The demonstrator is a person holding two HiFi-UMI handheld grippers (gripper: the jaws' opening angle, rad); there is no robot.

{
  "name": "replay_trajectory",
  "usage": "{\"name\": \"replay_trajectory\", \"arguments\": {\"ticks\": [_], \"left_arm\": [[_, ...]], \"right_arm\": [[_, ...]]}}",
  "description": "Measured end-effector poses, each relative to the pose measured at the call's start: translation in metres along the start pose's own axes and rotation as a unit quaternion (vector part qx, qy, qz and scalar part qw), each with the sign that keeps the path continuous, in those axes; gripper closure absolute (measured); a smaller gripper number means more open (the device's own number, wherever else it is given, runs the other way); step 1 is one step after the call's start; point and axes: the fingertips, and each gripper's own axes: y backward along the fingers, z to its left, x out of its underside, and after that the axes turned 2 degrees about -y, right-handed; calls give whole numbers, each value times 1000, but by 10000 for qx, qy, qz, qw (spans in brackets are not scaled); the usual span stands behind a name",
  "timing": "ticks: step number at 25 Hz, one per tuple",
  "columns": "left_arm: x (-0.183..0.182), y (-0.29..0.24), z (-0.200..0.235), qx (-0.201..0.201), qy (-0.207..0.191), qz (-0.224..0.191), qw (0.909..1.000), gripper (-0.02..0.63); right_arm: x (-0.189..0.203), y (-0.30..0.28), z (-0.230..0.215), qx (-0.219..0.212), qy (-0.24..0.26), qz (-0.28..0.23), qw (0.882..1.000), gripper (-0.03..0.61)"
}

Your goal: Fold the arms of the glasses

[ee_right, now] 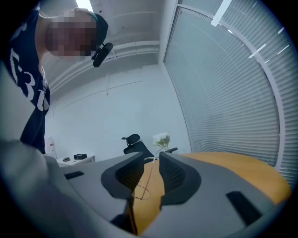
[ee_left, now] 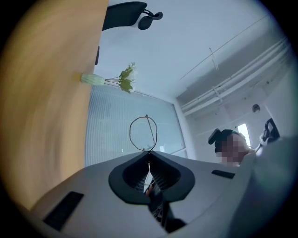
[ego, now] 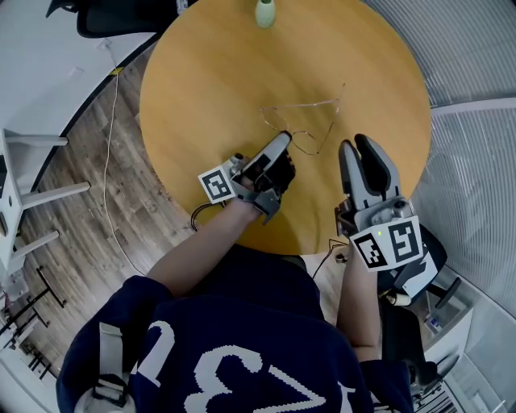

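You're pinching the thin wire-framed glasses (ego: 305, 121) (ee_left: 143, 132) in your left gripper (ego: 284, 139) (ee_left: 149, 152), jaws pressed together, over the round wooden table (ego: 210, 81). Your right gripper (ego: 360, 149) (ee_right: 156, 160) is holding its jaws spread (a wire arm runs between them).

We see a warm honey-tan round table (ego: 201, 81) across the upper middle of the head view, and against it the pale gold wire glasses (ego: 302, 121). The left gripper (ego: 284, 139) and right gripper (ego: 355, 143) are light grey with black jaw linings, and their marker cubes (ego: 391, 242) are patterned in black-and-white squares. Along the bottom, the shirt (ego: 218, 355) is navy with white numerals. The floor (ego: 89, 234) at left is grey-brown planks. The vase (ego: 265, 14) at the top edge is pale green.
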Motion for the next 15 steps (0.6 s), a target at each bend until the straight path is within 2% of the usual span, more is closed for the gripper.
{"name": "replay_trajectory", "arguments": {"ticks": [6,10,13,15], "left_arm": [[-5,-16,-43,649,37,-22,9979,595],[-11,-23,-65,946,3,-16,9955,595],[-15,-27,-72,1036,-18,-39,9946,595],[-17,-26,-69,931,-85,-34,9956,595]], "right_arm": [[-28,0,21,-394,124,-175,9990,466],[-36,-7,42,-670,478,-92,9966,468],[-38,-10,49,-711,609,-89,9956,468],[-37,-11,49,-687,636,-65,9956,468]]}}
